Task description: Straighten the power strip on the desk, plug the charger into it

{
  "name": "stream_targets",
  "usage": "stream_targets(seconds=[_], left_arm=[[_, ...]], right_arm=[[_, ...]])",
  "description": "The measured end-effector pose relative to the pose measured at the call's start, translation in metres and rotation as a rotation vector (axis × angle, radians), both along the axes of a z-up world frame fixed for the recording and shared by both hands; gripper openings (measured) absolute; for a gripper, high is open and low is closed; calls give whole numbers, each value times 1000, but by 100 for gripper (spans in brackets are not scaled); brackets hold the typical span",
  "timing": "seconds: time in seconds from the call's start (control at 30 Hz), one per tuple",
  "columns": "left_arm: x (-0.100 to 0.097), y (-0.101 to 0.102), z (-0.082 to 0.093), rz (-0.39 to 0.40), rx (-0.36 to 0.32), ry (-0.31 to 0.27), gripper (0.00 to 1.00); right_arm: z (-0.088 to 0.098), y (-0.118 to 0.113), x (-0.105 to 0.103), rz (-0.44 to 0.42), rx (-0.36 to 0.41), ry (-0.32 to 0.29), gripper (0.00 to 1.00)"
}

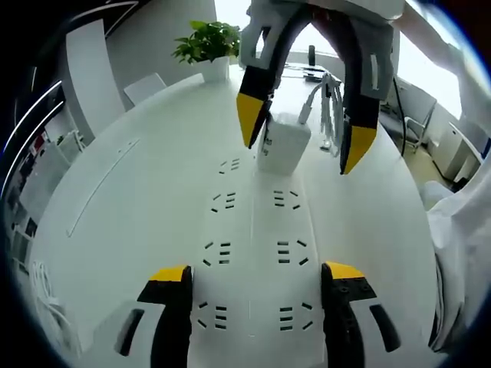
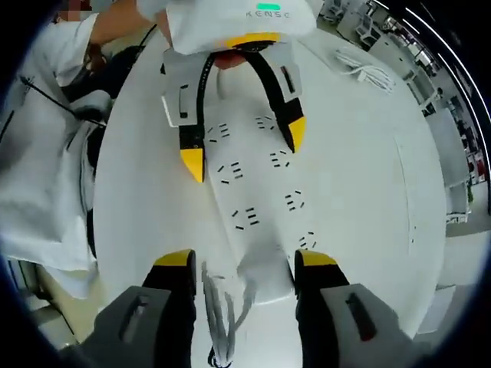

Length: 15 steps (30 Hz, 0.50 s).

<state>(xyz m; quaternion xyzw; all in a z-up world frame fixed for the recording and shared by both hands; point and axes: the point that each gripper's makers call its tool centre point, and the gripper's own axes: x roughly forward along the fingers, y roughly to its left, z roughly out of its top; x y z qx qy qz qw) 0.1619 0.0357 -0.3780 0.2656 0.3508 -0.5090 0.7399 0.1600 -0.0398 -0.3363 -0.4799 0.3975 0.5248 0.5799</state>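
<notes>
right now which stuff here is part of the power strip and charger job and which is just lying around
Part of the job:
- power strip
- charger standing on the strip's far end, with its white cable
- left gripper, jaws astride the strip
- right gripper, jaws either side of the charger

Just lying about:
- potted plant
- coiled white cable
- chairs
</notes>
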Motion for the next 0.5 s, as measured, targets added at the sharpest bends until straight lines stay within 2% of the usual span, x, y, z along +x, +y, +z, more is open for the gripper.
stream_targets(seconds=[0.17, 0.33, 0.5], left_arm=[[0, 0, 0, 0, 0, 2, 69], [-2, -3, -1, -18, 0, 1, 69], [-3, -5, -1, -31, -1, 2, 69]], right_arm=[[-1, -1, -4, 2, 5, -5, 53], [0, -1, -7, -69, 16, 16, 50], [1, -3, -10, -95, 19, 23, 48]])
